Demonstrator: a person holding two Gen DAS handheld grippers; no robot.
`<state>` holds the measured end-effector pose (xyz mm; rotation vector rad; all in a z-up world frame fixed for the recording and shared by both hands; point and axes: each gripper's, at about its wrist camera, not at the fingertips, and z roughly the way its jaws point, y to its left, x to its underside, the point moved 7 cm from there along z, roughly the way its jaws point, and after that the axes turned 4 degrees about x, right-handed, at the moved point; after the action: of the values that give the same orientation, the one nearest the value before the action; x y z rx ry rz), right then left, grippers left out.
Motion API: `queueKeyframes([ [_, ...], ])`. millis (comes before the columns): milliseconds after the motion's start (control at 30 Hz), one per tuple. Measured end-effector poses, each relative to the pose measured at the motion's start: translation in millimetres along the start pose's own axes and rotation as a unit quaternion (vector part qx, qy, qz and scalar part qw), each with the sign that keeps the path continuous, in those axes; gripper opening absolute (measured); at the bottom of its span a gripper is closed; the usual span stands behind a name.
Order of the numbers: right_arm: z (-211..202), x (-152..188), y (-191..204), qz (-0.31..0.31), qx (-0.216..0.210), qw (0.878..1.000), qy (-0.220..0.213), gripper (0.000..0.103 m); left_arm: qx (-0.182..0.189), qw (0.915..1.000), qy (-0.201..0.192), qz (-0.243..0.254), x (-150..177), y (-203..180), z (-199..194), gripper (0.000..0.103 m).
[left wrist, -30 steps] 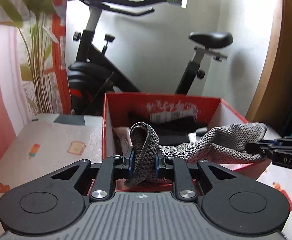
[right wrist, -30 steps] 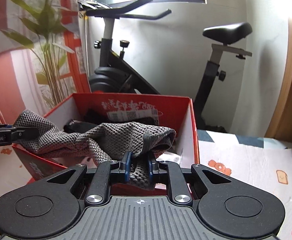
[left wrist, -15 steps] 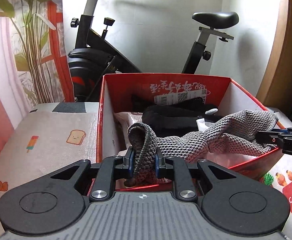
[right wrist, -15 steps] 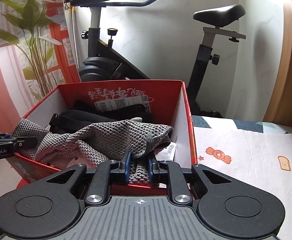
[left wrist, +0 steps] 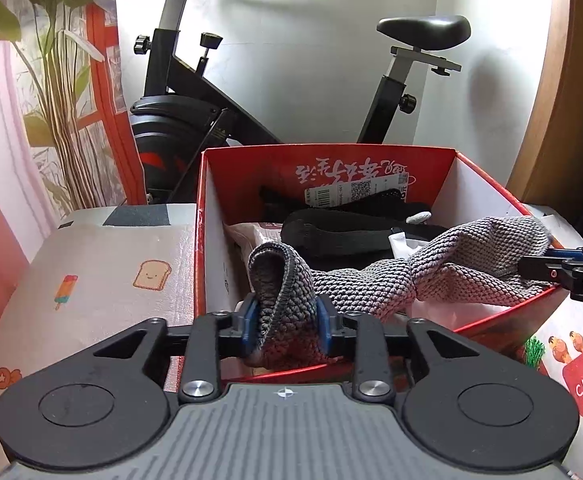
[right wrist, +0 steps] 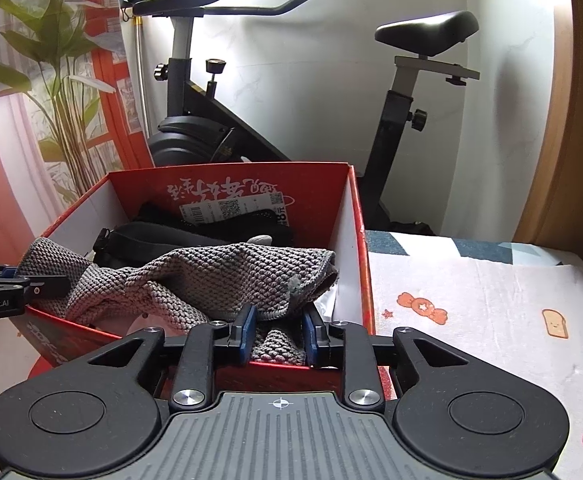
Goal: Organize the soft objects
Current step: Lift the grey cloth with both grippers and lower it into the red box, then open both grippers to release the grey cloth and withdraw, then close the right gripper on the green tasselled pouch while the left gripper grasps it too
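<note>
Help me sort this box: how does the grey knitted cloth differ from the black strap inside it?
The grey cloth is pale with a chunky knit; the black strap is dark and smooth. The cloth sprawls across the red box and hangs over its near rim; the strap lies wholly inside, further back. The cloth lies on top; the strap is partly hidden beneath it. Both look soft, and both are in the same box.

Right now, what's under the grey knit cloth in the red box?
Under the grey knit cloth, inside the red box: black strap-like items, white packaging, and a pinkish packet. The box floor is covered.
</note>
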<state>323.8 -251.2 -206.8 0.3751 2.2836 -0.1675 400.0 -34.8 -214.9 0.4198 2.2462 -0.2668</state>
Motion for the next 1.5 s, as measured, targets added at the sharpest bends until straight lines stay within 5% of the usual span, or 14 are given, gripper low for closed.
queueKeyframes([
  [267,-16,-3,-5,0.002,0.008,1.000,-0.029,0.037,0.011,0.9991,-0.038,0.013,-11,-10,-24,0.075],
  [400,-31,-6,-10,0.009,0.007,0.998,-0.061,0.065,0.022,0.9975,-0.067,0.009,-17,-18,-39,0.100],
  [467,-38,-5,-13,0.008,0.004,0.997,-0.074,0.072,0.032,0.9966,-0.077,0.003,-18,-23,-45,0.101],
  [533,-45,-3,-15,0.009,0.000,0.996,-0.084,0.094,0.038,0.9961,-0.079,0.000,-15,-30,-49,0.103],
  [600,-54,0,-18,0.016,-0.002,0.994,-0.105,0.103,0.044,0.9955,-0.085,-0.001,-9,-36,-53,0.103],
  [1033,-64,62,-34,0.039,0.013,0.993,-0.107,0.103,0.072,0.9963,-0.039,-0.026,63,-61,-44,0.103],
  [1333,-35,118,-34,0.023,0.035,0.998,-0.052,0.100,0.059,0.9968,0.010,-0.053,98,-52,-22,0.103],
  [1433,-26,129,-26,0.015,0.016,0.999,-0.034,0.091,0.074,0.9954,0.015,-0.059,102,-52,-17,0.096],
  [1500,-24,132,-20,0.001,0.007,1.000,-0.030,0.087,0.085,0.9945,0.018,-0.058,103,-55,-13,0.083],
])
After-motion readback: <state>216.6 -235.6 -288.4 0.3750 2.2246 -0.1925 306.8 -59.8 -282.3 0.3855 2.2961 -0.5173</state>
